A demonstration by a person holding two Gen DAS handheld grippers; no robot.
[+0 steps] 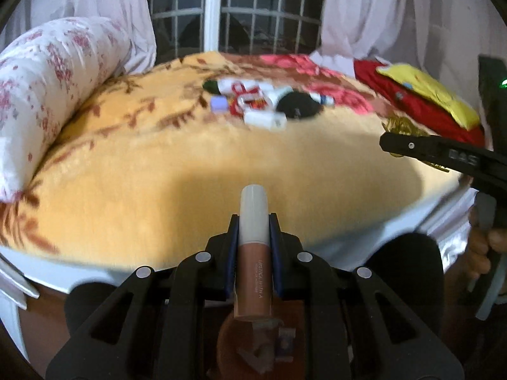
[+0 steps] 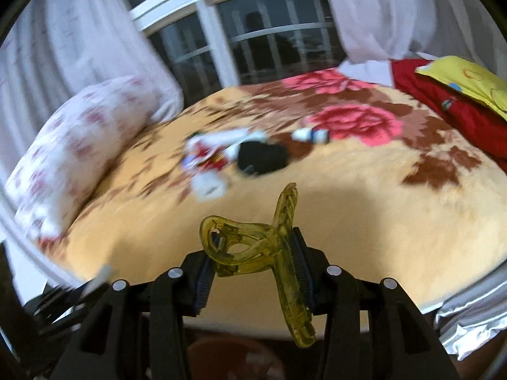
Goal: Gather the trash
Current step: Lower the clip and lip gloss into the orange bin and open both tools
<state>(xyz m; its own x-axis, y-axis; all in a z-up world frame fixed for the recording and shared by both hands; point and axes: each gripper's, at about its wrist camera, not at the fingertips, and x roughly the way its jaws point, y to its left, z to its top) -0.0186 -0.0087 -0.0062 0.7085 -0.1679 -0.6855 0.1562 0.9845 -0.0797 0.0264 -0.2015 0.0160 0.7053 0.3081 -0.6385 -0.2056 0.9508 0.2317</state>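
My left gripper [image 1: 253,237] is shut on a lip gloss tube [image 1: 253,253] with a white cap and brown body, held above the bed's near edge. My right gripper [image 2: 253,259] is shut on a translucent yellow hair claw clip [image 2: 253,250], also over the near edge; that gripper shows at the right of the left wrist view [image 1: 443,155]. A pile of small trash [image 1: 259,101] lies mid-bed: white tubes, a red-and-white wrapper, a lilac cap, a black pouch [image 1: 298,105]. The pile shows blurred in the right wrist view [image 2: 228,155].
The bed carries a yellow floral blanket [image 1: 158,174]. A floral bolster pillow [image 1: 47,95] lies at the left. A red and yellow pillow [image 1: 427,98] lies at the right. A barred window [image 1: 234,9] with white curtains stands behind. A brown bin [image 1: 253,342] sits below the left gripper.
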